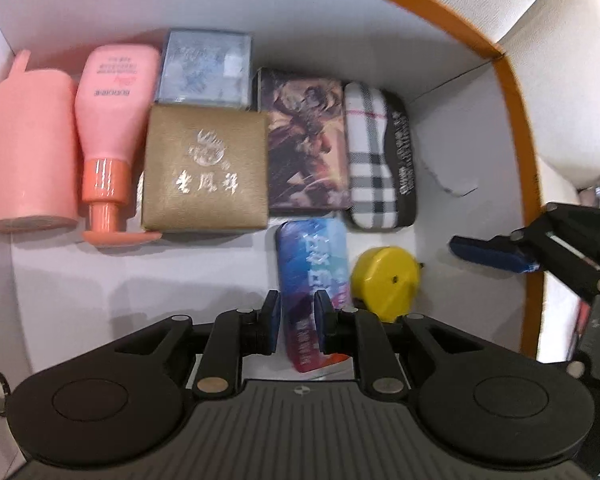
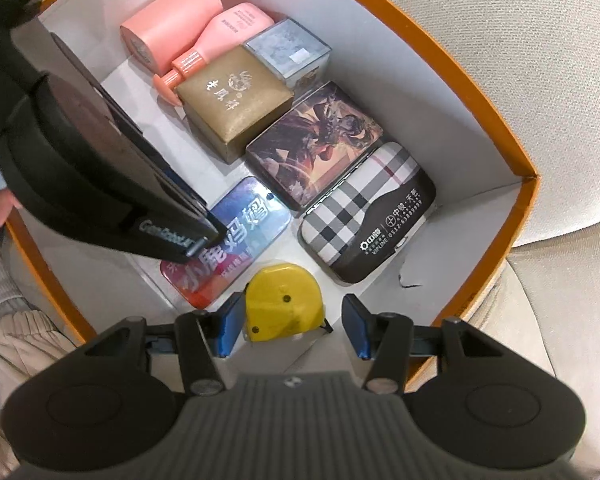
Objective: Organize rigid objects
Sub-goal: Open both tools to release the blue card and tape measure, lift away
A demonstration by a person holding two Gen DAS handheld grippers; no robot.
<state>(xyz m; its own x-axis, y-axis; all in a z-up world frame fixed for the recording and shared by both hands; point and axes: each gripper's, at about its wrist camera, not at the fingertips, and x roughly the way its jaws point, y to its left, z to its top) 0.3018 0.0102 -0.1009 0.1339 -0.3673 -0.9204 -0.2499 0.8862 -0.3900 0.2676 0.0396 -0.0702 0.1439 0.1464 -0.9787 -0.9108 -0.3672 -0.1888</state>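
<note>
The orange-rimmed box [image 1: 518, 128] with white inner walls holds everything, and sits on a beige cushion [image 2: 500, 40]; in the left wrist view a salmon-pink cylinder [image 1: 28, 148] lies on its side at 9 o'clock, touching a pink pump bottle [image 1: 114, 120] whose nozzle points toward 6 o'clock; just beside the bottle, near centre, sits a gold square box [image 1: 206, 168] with embossed characters, and behind it at 12 o'clock a pale blue-grey box [image 1: 204, 66]; toward 2 o'clock a tin with dark figure artwork [image 1: 306, 140] lies flat, touching a plaid case [image 1: 376, 156] on its far side; at 5 o'clock from centre a blue-and-red tin [image 1: 312, 280] lies flat, with a yellow tape measure [image 1: 386, 280] just beside it.

The left gripper [image 1: 297, 312] hangs over the blue-and-red tin with its pads narrowly parted, seemingly above the tin and not clamping it, though contact cannot be told; the right gripper [image 2: 294, 328] is spread wide, with the tape measure between its pads, the left pad close to it and the right pad well apart.
</note>
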